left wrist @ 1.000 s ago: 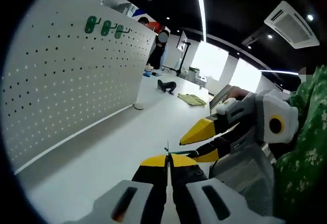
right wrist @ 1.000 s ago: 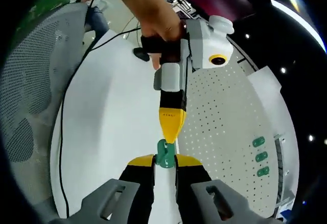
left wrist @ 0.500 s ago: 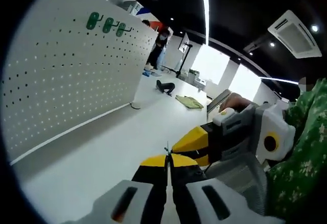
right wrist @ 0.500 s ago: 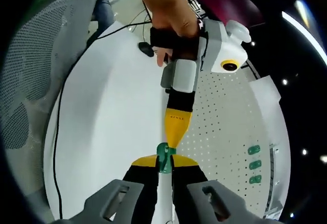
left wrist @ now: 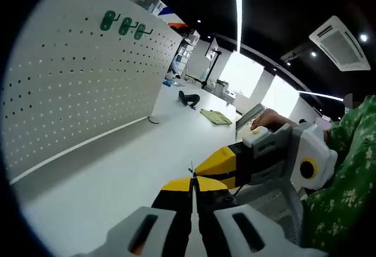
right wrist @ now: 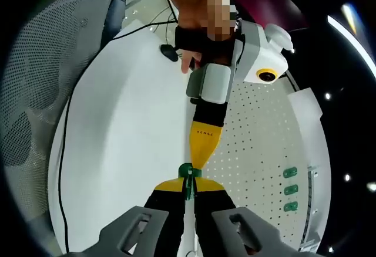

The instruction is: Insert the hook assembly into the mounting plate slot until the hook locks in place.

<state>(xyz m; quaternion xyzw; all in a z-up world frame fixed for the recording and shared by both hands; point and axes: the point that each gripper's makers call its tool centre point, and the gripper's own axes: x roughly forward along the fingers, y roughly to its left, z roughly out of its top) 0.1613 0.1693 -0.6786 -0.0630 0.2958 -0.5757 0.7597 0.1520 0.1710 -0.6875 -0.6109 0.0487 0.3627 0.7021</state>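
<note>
While the right claw (right wrist: 189, 188) pinches a small green hook piece (right wrist: 188, 175) between its black-and-yellow jaws, the left claw (right wrist: 200, 158) meets it tip to tip just above the white desk (right wrist: 117, 139) — its yellow nose touches the top of the green part. In the left gripper view, the left claw (left wrist: 192, 182) has its jaws pressed together on a thin green sliver (left wrist: 191, 169), seen edge on, and the right claw (left wrist: 214, 164) comes in from the right, its yellow tip beside that sliver. A hand (right wrist: 197, 16) grips the left tool's handle farther off. Beyond stands the white pegboard (left wrist: 76, 87), upright on the desk, with three green hooks (left wrist: 123, 26) mounted near its top — well apart from both claws. A black cable (right wrist: 70, 116) trails across the desk.
</note>
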